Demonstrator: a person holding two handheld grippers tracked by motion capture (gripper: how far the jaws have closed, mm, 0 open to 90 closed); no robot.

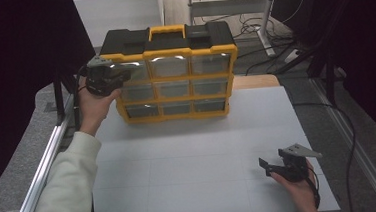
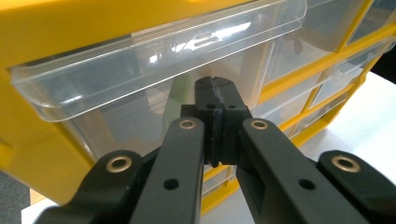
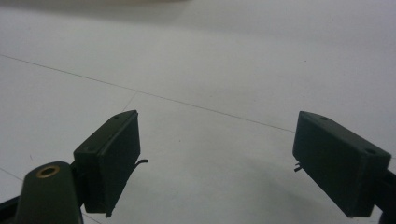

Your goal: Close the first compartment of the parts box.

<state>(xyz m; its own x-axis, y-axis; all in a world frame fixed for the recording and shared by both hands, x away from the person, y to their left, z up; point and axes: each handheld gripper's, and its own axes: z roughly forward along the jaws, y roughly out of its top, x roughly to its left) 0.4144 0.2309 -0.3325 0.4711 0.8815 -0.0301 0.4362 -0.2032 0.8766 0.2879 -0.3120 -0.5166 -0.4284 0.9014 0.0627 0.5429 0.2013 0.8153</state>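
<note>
in the high view a yellow and black drawer cabinet [image 1: 174,74] stands upright at the far middle of the white table [image 1: 195,160], with nine clear drawers in three rows. the left tongs [image 1: 124,76] are at the top left drawer [image 1: 131,70], held up by the left hand [image 1: 93,100]; from here the tips merge with the dark drawer front, so contact is hard to judge. glare on the top row hides what lies inside. the right tongs [image 1: 265,164] rest low over the near right part of the table, well apart from the cabinet, and the right hand [image 1: 296,183] is cut off at the bottom edge

in the left gripper view the left tongs [image 2: 215,88] are clenched, pads pressed flat together with nothing visible between them. their tips sit just under the jutting clear lip of the top left drawer [image 2: 154,60], close against its front; whether they touch it cannot be told. a pale green shape shows blurred behind the plastic. the cabinet's yellow frame [image 2: 56,28] is cut off at the left and top

in the right gripper view the right tongs [image 3: 217,158] are released, jaws standing wide apart over the bare table [image 3: 210,70] with nothing between them; both jaws are cut off at the bottom edge
</note>
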